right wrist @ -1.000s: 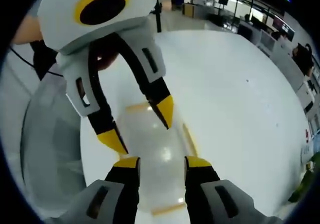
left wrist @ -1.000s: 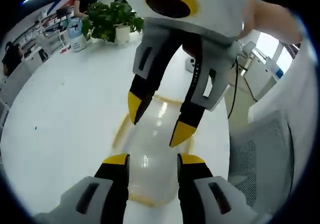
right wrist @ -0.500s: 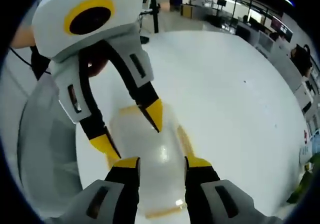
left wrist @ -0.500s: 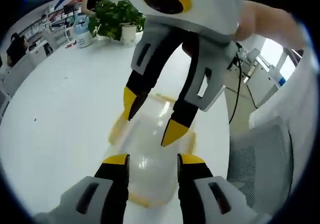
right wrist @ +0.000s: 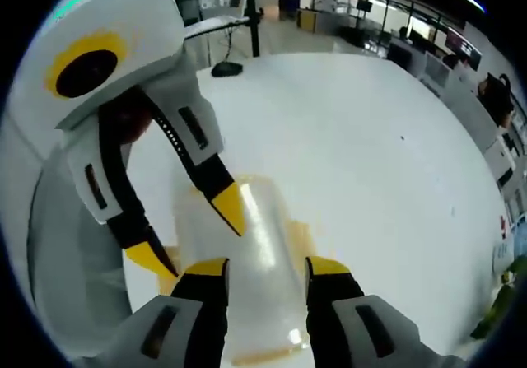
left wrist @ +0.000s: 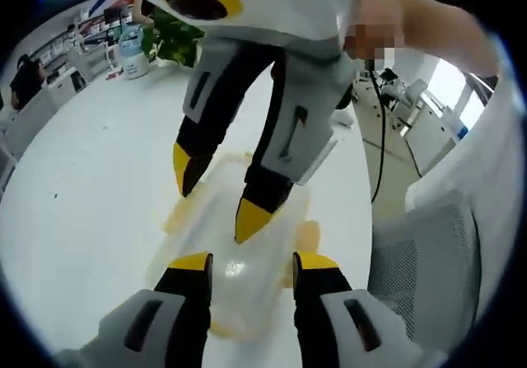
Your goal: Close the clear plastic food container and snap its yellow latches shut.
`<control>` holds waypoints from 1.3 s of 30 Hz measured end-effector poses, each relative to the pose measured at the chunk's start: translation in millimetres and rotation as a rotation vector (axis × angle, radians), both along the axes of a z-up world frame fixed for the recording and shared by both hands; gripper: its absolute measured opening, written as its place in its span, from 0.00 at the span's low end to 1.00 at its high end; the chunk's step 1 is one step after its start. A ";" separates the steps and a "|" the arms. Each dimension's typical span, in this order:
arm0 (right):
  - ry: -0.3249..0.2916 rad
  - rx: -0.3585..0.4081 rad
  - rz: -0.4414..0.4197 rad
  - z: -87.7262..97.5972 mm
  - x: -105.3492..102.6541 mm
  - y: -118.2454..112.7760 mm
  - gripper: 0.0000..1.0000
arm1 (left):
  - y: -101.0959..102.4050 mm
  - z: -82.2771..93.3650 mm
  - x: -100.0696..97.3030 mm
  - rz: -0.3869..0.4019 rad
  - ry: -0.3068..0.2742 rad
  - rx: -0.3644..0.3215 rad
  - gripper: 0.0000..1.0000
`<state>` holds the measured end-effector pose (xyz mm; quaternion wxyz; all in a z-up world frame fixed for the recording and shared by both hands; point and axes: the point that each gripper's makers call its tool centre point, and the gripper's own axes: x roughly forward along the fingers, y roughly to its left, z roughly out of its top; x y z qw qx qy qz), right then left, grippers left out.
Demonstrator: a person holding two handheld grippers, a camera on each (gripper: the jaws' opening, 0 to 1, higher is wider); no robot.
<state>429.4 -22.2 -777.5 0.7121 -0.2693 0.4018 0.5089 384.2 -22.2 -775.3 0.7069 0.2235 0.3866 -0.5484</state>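
Observation:
The clear plastic container (left wrist: pixel 239 257) lies on the white table, its lid down, with yellow latches (left wrist: pixel 306 235) sticking out along its edges. My left gripper (left wrist: pixel 254 265) is open, its jaws spread above the near end of the lid. My right gripper (left wrist: pixel 216 193) reaches in from the top, open, with its yellow tips down at the lid's far half. In the right gripper view the container (right wrist: pixel 259 249) runs between my right gripper's (right wrist: pixel 267 267) spread jaws, a yellow latch (right wrist: pixel 300 235) shows on its right edge, and the left gripper (right wrist: pixel 191 232) points down at its left side.
A potted plant (left wrist: pixel 169 32) and a jug (left wrist: pixel 132 51) stand at the far end of the white table (left wrist: pixel 90 187). A grey mesh chair (left wrist: pixel 420 261) sits close beside the table edge. A small dark object (right wrist: pixel 224 69) lies on the far tabletop.
Both grippers have dropped closer to the lid and shifted towards one side of it. The container now sits more slanted in the left gripper view, with a side latch more exposed.

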 end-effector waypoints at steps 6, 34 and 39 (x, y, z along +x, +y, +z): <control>0.003 0.003 0.001 -1.1 3.5 1.2 0.37 | -3.5 -0.8 -7.3 -0.004 -0.008 -0.002 0.41; 0.127 -0.005 0.031 -12.9 6.0 6.2 0.38 | -2.5 -10.7 -12.7 -0.057 -0.240 0.093 0.44; 0.137 -0.031 0.050 -13.9 5.6 7.1 0.38 | -3.3 -12.0 -12.4 -0.041 -0.258 0.095 0.44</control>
